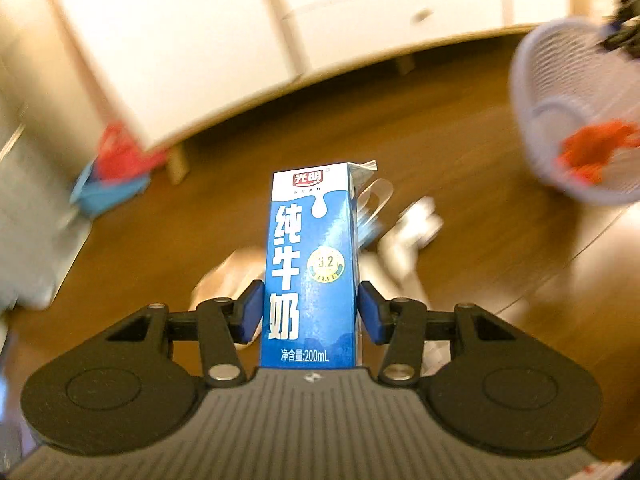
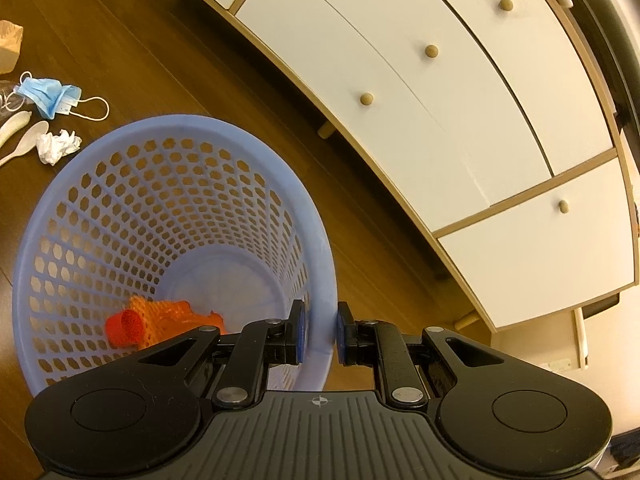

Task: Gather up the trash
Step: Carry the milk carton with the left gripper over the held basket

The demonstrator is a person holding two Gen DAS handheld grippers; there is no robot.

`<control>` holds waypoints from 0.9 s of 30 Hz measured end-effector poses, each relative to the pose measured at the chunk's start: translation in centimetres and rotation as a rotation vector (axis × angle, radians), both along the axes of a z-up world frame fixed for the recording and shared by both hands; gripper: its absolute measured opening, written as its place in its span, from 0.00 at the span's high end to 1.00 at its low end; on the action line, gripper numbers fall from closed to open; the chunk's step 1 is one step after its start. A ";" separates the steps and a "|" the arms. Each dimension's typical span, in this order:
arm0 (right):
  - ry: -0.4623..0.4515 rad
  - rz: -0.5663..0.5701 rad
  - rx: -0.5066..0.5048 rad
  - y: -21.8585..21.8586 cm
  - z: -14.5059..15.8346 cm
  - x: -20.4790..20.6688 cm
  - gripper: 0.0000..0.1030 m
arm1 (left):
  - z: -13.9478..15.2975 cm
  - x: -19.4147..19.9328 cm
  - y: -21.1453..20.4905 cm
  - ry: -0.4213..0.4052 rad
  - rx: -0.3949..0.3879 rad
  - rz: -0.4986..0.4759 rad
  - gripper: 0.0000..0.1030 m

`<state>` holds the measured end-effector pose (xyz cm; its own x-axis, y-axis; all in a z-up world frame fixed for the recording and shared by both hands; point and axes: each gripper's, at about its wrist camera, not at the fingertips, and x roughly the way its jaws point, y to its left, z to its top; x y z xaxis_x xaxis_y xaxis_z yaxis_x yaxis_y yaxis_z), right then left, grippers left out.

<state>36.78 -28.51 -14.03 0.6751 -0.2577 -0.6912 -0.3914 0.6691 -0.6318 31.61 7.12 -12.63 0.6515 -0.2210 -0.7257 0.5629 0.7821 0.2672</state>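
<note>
Two claws clamped | left claw (image 1: pixel 310 312): milk carton (image 1: pixel 310 264), background blurred | right claw (image 2: pixel 319 332): basket (image 2: pixel 320 240) rim

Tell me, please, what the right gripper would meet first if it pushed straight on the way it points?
Nothing new: the right gripper already grips the blue basket at its rim. Beyond that, probably the wooden floor before the white drawers; depth is unclear.
</note>
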 end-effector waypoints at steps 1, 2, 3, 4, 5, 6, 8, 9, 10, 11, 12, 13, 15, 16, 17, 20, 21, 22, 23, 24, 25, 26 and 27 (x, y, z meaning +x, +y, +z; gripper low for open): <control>0.001 0.004 0.003 0.1 0.1 0.1 0.89 | 0.4 0.1 -1.4 0.001 -0.016 -0.030 0.56; 0.002 0.009 0.002 0.3 0.1 0.1 0.89 | 0.8 -0.1 -2.7 0.001 -0.031 -0.065 0.56; 0.002 0.016 0.000 0.6 0.1 0.1 0.89 | 1.1 -0.3 -4.3 -0.004 -0.039 -0.106 0.56; 0.002 0.020 0.000 0.7 0.1 0.1 0.89 | 1.4 -0.8 -5.5 -0.008 -0.043 -0.137 0.56; 0.003 0.024 0.000 0.9 0.1 0.1 0.89 | 1.5 -1.0 -6.9 -0.008 -0.050 -0.172 0.56; 0.003 0.031 0.000 1.0 0.1 0.2 0.89 | 1.7 -1.2 -8.1 -0.008 -0.056 -0.201 0.56; 0.003 0.041 0.002 1.2 0.1 0.2 0.90 | 1.8 -1.4 -10.2 -0.001 -0.068 -0.245 0.56; 0.004 0.045 0.004 1.2 0.1 0.2 0.90 | 1.8 -1.5 -11.0 0.001 -0.071 -0.263 0.56; 0.004 0.049 0.009 1.2 0.1 0.2 0.90 | 1.8 -1.5 -11.7 0.003 -0.071 -0.276 0.56; 0.004 0.050 0.010 1.2 0.1 0.2 0.90 | 1.7 -1.4 -12.5 0.007 -0.070 -0.286 0.56; 0.005 0.051 0.010 1.2 0.1 0.2 0.90 | 1.6 -1.4 -13.3 0.013 -0.071 -0.299 0.56; 0.005 0.053 0.012 1.2 0.1 0.2 0.90 | 1.5 -1.6 -13.9 0.015 -0.069 -0.309 0.56; 0.005 0.053 0.015 1.1 0.1 0.2 0.90 | 1.2 -1.6 -15.1 0.020 -0.065 -0.326 0.56; 0.005 0.053 0.016 1.0 0.1 0.2 0.90 | 1.1 -1.6 -15.3 0.024 -0.068 -0.332 0.56; 0.005 0.053 0.018 1.0 0.1 0.3 0.90 | 0.9 -1.5 -15.8 0.027 -0.070 -0.337 0.56; 0.006 0.053 0.022 1.0 0.0 0.3 0.90 | 0.3 -1.5 -16.4 0.032 -0.075 -0.352 0.56; 0.006 0.054 0.022 1.0 0.0 0.2 0.90 | 0.1 -1.4 -16.9 0.032 -0.074 -0.359 0.56; 0.006 0.055 0.023 1.1 0.0 0.2 0.90 | 0.1 -1.5 -17.1 0.033 -0.075 -0.363 0.56; 0.006 0.055 0.024 1.0 0.0 0.3 0.90 | 0.0 -1.5 -17.4 0.035 -0.076 -0.368 0.56; 0.006 0.057 0.024 1.0 0.0 0.3 0.90 | 0.0 -1.5 -17.6 0.036 -0.078 -0.371 0.56; 0.006 0.058 0.025 1.0 0.0 0.3 0.90 | 0.0 -1.5 -17.8 0.037 -0.080 -0.375 0.56; 0.006 0.055 0.024 1.0 0.0 0.3 0.90 | -0.1 -1.5 -18.0 0.037 -0.080 -0.377 0.56; 0.007 0.055 0.024 1.0 0.0 0.3 0.90 | -0.1 -1.5 -18.1 0.037 -0.082 -0.380 0.56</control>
<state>37.05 -27.55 -14.00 0.6829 -0.2034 -0.7016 -0.4324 0.6616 -0.6127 30.09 -10.96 -12.73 0.4856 -0.4995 -0.7174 0.8247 0.5341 0.1864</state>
